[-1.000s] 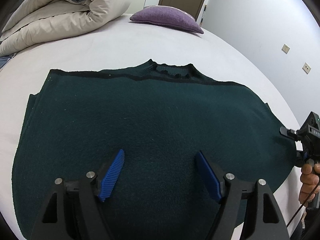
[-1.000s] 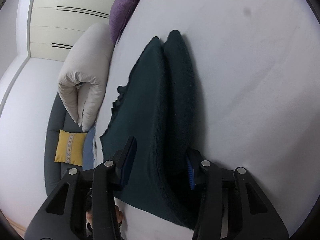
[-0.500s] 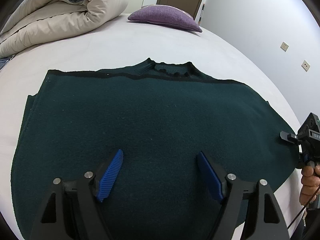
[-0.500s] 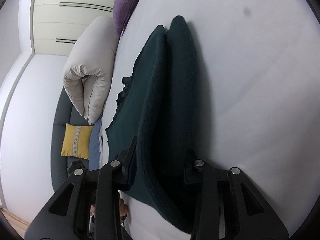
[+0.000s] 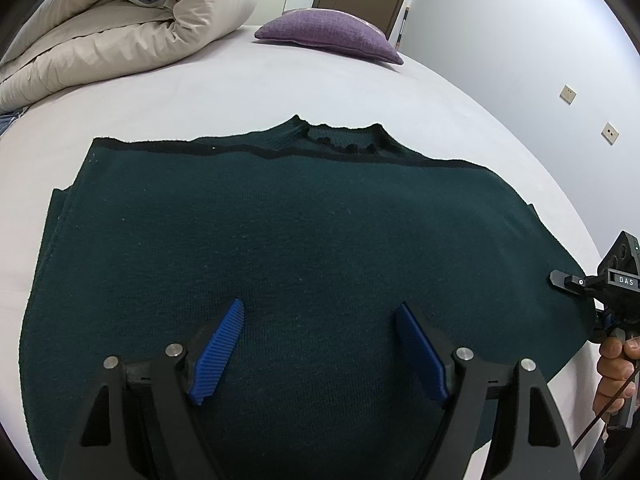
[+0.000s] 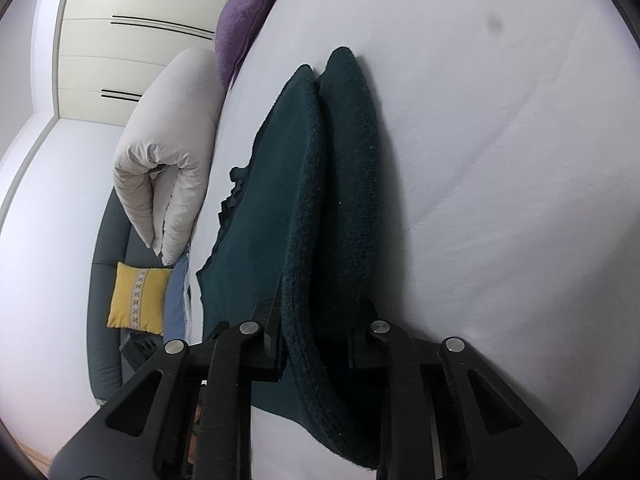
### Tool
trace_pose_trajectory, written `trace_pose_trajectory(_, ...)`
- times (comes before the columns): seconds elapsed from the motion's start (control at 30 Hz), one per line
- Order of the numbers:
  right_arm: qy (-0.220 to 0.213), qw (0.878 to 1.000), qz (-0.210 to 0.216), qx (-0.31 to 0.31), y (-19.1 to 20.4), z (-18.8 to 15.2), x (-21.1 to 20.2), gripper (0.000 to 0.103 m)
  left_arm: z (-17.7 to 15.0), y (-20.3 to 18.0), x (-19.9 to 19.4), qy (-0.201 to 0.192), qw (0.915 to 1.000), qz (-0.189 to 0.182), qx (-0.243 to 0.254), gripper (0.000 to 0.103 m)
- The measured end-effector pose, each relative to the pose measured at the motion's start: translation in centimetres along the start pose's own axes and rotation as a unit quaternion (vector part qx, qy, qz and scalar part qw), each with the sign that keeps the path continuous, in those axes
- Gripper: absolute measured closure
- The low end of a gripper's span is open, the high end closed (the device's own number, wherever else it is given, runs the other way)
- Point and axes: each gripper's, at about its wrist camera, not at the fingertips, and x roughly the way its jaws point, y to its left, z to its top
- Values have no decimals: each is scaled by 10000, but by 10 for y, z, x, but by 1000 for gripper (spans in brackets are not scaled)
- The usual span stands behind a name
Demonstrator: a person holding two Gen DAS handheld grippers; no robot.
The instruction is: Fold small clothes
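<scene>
The dark green sweater (image 5: 304,240) lies flat on the white bed (image 5: 240,92). The left gripper (image 5: 320,344) hovers above it, jaws still spread. The right gripper (image 6: 320,328) jaws, apart a second ago, now clamp the sweater's side edge.

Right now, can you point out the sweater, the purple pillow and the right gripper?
sweater (image 5: 320,240), left wrist view, middle of its body
purple pillow (image 5: 328,34), left wrist view, top face
right gripper (image 6: 320,344), right wrist view, between the fingertips
</scene>
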Motion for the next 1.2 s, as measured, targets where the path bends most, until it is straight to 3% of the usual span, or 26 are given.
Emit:
trace_pose_trajectory(0.53, -194, 9932, -930, -675, 48, 1, -6, 86, 0, 8, -4, -52, 9994, -320, -136, 22)
trace_pose_trajectory(0.67, -256, 9844, -1412, -1022, 78, -2, -1, 86, 2, 14, -5, -66, 9983, -525, -260, 22)
trace_pose_trajectory(0.77, -263, 9705, -1799, -1581, 123, -8, 11, 86, 5, 26, -12, -90, 9947, -849, -566, 25)
trace_pose_trajectory(0.9, -76, 9330, -2166, -2872, 207, -41, 53, 86, 7, 62, -25, -131, 9786, -1478, -1425, 28)
trace_pose_trajectory(1.03, 658, 8766, -2284, -4184, 265, -106, 122, 86, 7, 91, -35, -220, 9592, -1973, -2015, 28)
trace_pose_trajectory(1.1, 935, 8704, -2298, -4253, 264, -120, 144, 86, 7, 100, -34, -170, 9461, -2301, -2271, 24)
trace_pose_trajectory(1.2, 1040, 8740, -2144, -4236, 258, -130, 157, 86, 8, 103, -26, -68, 9311, -2660, -2495, 21)
